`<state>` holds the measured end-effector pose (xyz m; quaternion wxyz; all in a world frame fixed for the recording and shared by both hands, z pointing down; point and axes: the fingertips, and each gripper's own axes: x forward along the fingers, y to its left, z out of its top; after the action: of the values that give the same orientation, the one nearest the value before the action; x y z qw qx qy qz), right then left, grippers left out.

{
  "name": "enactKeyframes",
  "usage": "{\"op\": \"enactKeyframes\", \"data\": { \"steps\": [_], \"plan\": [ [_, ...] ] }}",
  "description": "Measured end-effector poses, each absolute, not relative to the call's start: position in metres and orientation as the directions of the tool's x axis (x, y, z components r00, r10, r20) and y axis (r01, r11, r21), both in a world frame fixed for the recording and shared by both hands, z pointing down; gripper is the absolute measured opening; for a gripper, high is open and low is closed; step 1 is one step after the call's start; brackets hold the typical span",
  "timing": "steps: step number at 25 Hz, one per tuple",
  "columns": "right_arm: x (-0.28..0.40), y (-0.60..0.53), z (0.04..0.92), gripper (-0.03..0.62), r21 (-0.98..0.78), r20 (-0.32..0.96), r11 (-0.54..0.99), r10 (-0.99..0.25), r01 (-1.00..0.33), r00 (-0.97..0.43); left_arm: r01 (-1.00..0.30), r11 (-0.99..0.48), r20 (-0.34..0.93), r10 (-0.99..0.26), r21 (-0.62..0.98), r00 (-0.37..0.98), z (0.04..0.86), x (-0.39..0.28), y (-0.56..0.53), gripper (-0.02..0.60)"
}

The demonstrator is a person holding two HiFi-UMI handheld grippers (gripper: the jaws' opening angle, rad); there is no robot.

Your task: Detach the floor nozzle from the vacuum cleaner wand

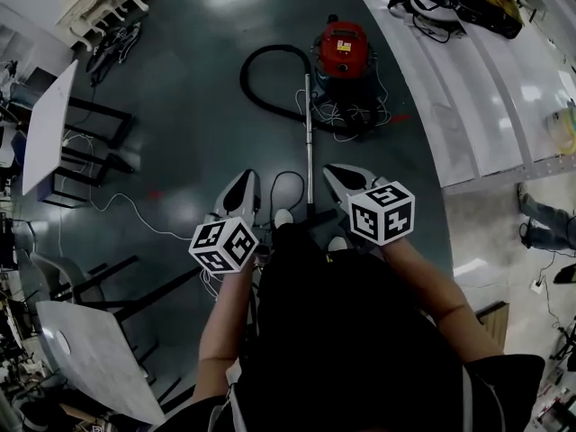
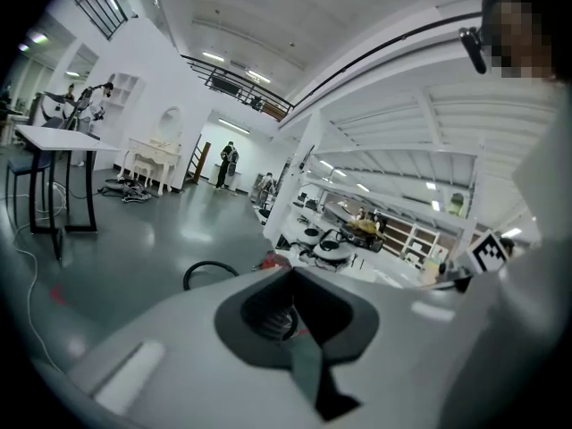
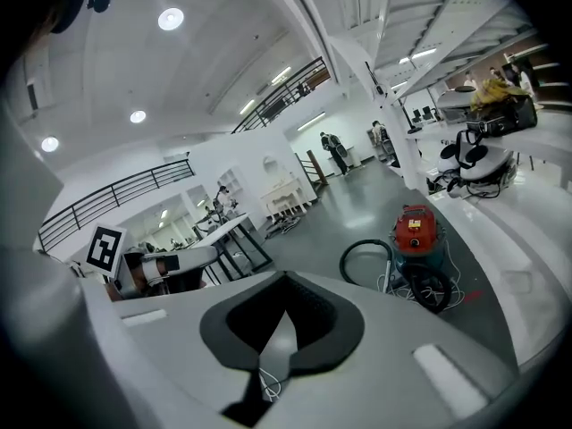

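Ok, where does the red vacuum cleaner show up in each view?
Head view: red vacuum cleaner at top centre.
Left gripper view: only a red sliver near centre, the rest hidden.
Right gripper view: right of centre, in full.
Shared landmark: the black hose loop beside it.

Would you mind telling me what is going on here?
A person stands over a red vacuum cleaner on the floor, a gripper in each hand. The left gripper and right gripper are both shut and empty, held either side of the metal wand without touching it. The wand's near end, by the person's feet, is hard to make out.
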<state>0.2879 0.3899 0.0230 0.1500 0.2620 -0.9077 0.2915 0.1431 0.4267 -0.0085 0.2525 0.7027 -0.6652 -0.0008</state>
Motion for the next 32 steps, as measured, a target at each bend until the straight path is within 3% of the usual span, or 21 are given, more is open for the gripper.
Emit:
{"op": "enactKeyframes", "data": {
  "steps": [8, 24, 32],
  "plan": [
    [0.241, 0.376, 0.029, -0.006, -0.431, 0.467, 0.676, -0.400, -0.598, -0.789, -0.926, -0.069, 0.347, -0.915, 0.370, 0.206, -0.001, 0.114, 0.401, 0.008],
    [0.090, 0.330, 0.045, -0.006, -0.409, 0.520, 0.625, -0.439, -0.665, -0.733, -0.898, -0.166, 0.381, -0.863, 0.407, 0.332, 0.018, -0.023, 0.345, 0.008],
    [0.061, 0.318, 0.050, -0.006, -0.382, 0.542, 0.609, -0.462, -0.695, -0.702, -0.880, -0.205, 0.377, -0.844, 0.429, 0.381, 0.028, -0.046, 0.329, 0.008]
  ]
}}
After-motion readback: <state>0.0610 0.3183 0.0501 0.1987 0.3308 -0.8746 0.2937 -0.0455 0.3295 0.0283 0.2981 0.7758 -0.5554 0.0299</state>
